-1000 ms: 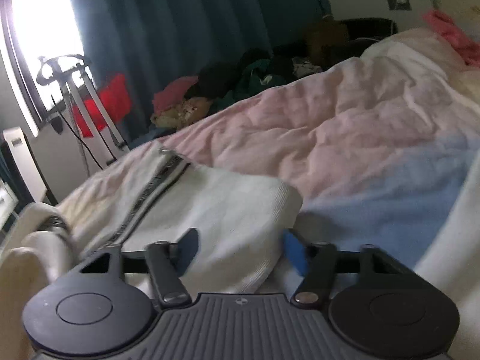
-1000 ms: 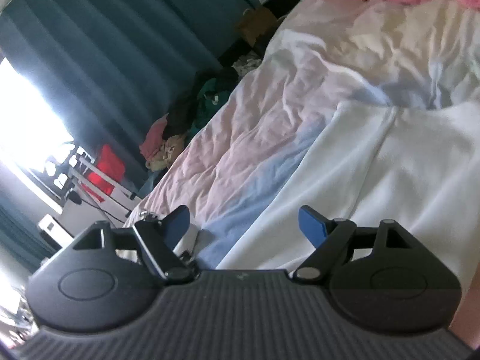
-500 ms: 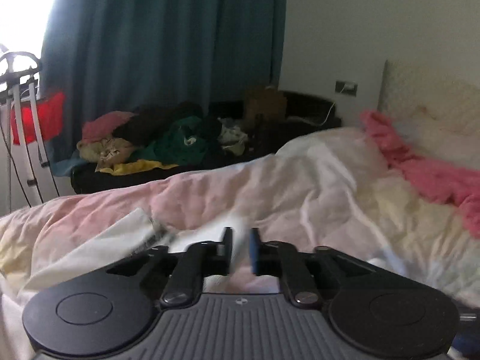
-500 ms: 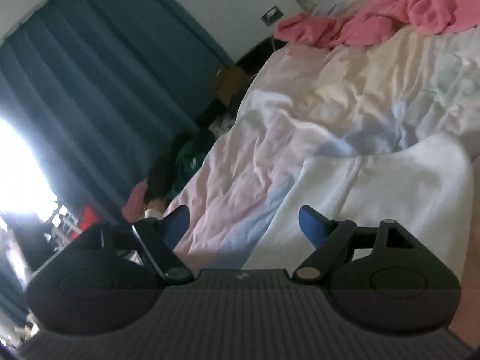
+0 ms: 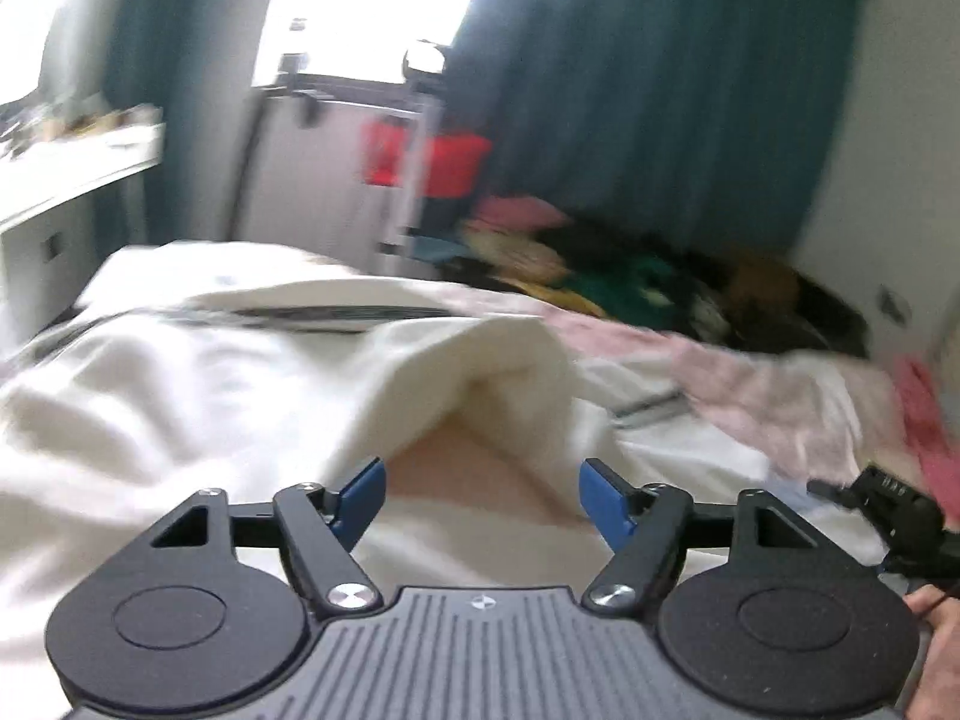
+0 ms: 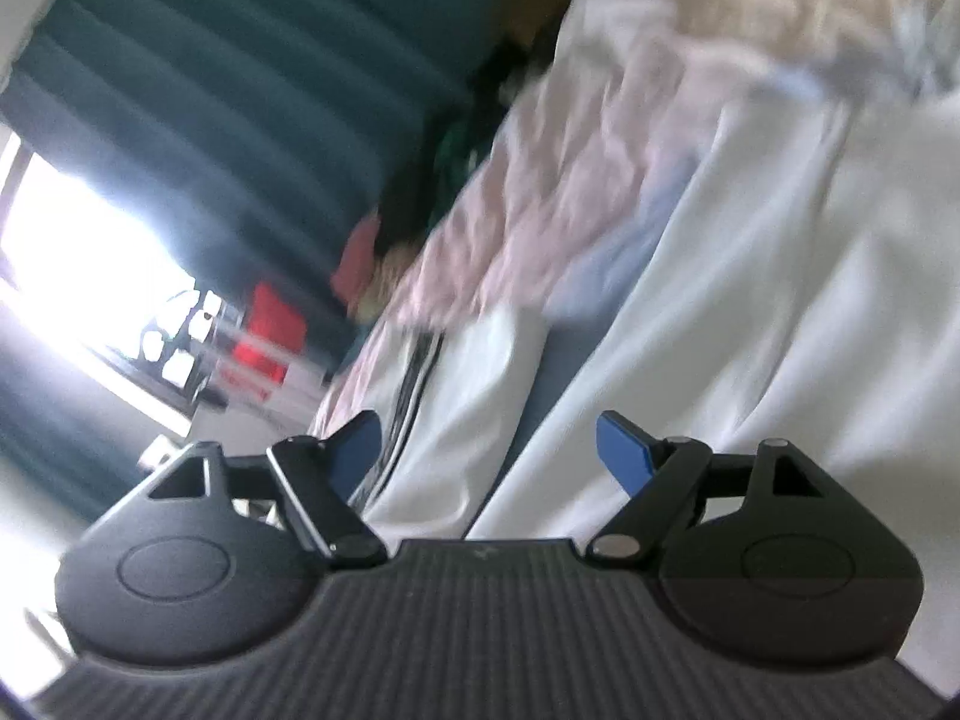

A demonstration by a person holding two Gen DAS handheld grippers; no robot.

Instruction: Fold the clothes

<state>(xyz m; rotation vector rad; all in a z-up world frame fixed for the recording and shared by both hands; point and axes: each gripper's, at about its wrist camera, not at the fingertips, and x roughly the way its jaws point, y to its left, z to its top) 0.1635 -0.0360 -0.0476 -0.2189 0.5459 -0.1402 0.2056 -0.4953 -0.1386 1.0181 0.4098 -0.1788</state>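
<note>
A white garment [image 5: 210,396] with a dark striped zip band lies spread on the bed, one edge folded up into a hump [image 5: 510,360]. My left gripper [image 5: 483,495] hangs open just above it, blue pads wide apart, nothing between them. In the right wrist view the same white garment [image 6: 780,276] fills the right half, with its striped part [image 6: 420,384] lower left. My right gripper [image 6: 489,447] is open over the white cloth and holds nothing. Both views are blurred by motion.
A pink and blue duvet [image 5: 750,372] covers the bed. A heap of coloured clothes [image 5: 600,264] lies beyond it under dark teal curtains [image 5: 630,90]. A metal stand with red cloth [image 5: 420,162] and a white desk [image 5: 72,180] stand by the window. A hand [image 5: 942,648] holds the other gripper at right.
My left gripper was shut half a second ago and is now open; its view has swung left toward the window. The right view has dropped closer to the white garment.
</note>
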